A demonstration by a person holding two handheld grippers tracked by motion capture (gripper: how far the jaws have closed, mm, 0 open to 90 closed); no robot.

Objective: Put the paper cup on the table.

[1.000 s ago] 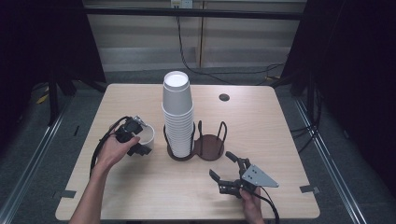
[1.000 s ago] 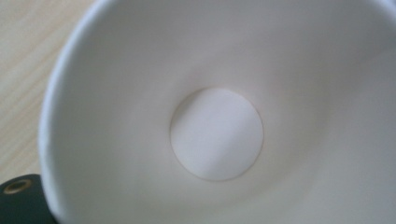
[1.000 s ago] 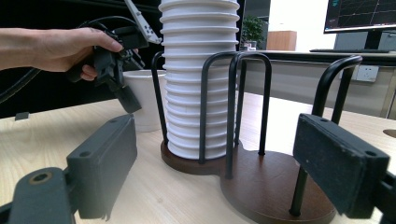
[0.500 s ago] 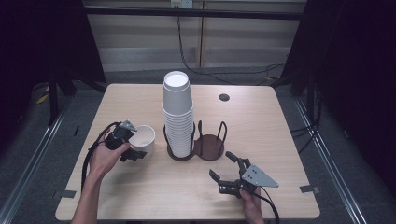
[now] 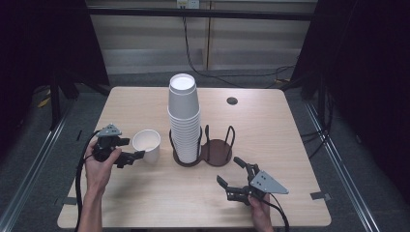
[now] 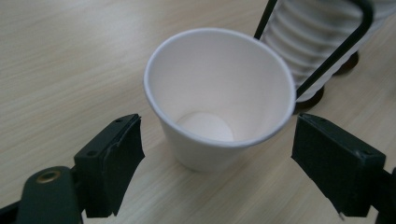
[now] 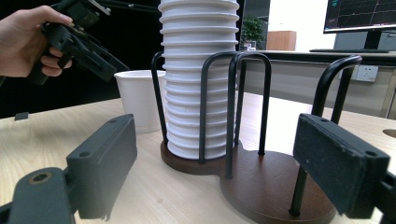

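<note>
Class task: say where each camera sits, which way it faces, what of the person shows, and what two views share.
High view: above the person's side, looking forward and down at the table; left hand, left tongs, right hand, right tongs.
Left gripper view: on the left tongs, facing down into the paper cup; own jaws.
Right gripper view: on the right tongs, level toward the cup stack; the left hand.
Shared: the paper cup.

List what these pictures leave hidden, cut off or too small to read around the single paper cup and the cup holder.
- Stack of paper cups: top cut off by the upper edge of the right gripper view, so no count.
- Single paper cup: its base is hidden behind its own rim in the left gripper view.
- Cup holder: the base under the stack is covered by the cups.
- Small dark round thing on the table: too small to identify in the high view.
</note>
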